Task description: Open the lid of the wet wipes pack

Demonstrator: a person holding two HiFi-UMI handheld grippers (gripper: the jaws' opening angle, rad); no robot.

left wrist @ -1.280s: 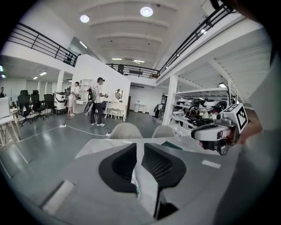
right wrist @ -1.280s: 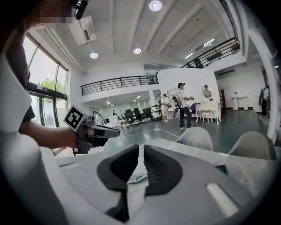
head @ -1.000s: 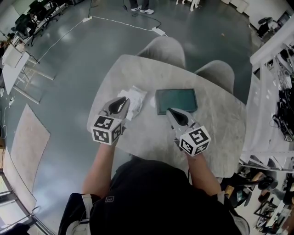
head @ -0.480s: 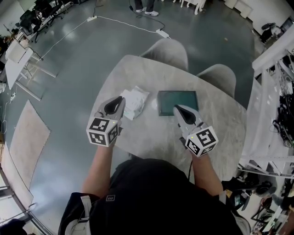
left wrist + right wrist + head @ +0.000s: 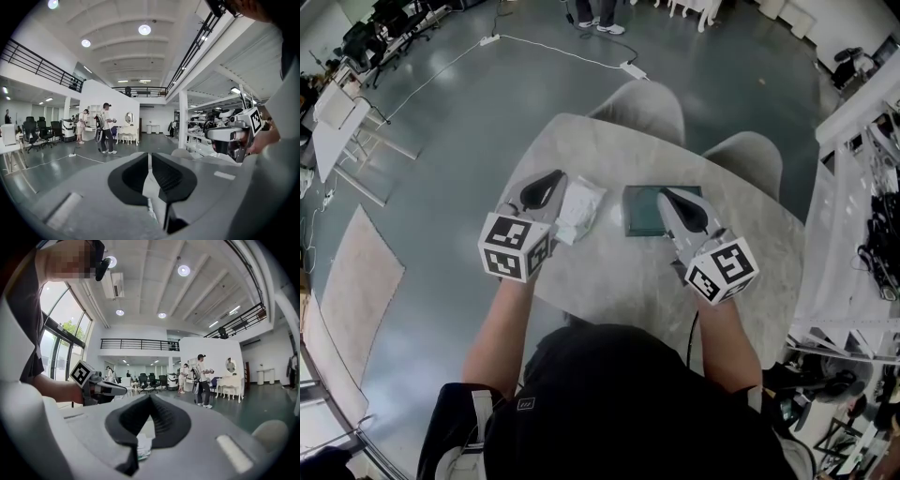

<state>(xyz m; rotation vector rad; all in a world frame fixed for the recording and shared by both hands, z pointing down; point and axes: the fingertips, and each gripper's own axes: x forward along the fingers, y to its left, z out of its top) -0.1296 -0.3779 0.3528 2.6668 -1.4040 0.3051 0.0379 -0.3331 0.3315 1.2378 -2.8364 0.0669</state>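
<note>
**Both grippers empty above the bench, wipes pack lying between them**

The wet wipes pack (image 5: 583, 208) lies flat on the pale round bench (image 5: 609, 150), white and a little crumpled. From the head view I cannot tell whether its lid is up or down. Just beside it, on the right as the head view shows it, lies a dark green tray (image 5: 642, 214), apart from the pack by a thin strip of bench.

The left gripper (image 5: 551, 178) hangs at the pack's left edge and points out across the bench. In the left gripper view its jaws have just been closing. They stand almost together, with only a thin slit of light between the black pads and nothing caught in it.

The right gripper (image 5: 667, 194) sits over the near right part of the tray and points the same way. In the right gripper view its jaws are clenched tip to tip on nothing. Low in the opening behind the tips a bit of white and green shows, probably the pack on the bench below. Neither gripper holds the pack.

Each gripper view catches the other gripper off to the side, held in a bare forearm. Two grey chairs (image 5: 642, 98) stand at the far edge of the bench, on a glossy grey floor (image 5: 441, 141). Far off in the hall, two people (image 5: 105, 129) stand by white furniture.
</note>
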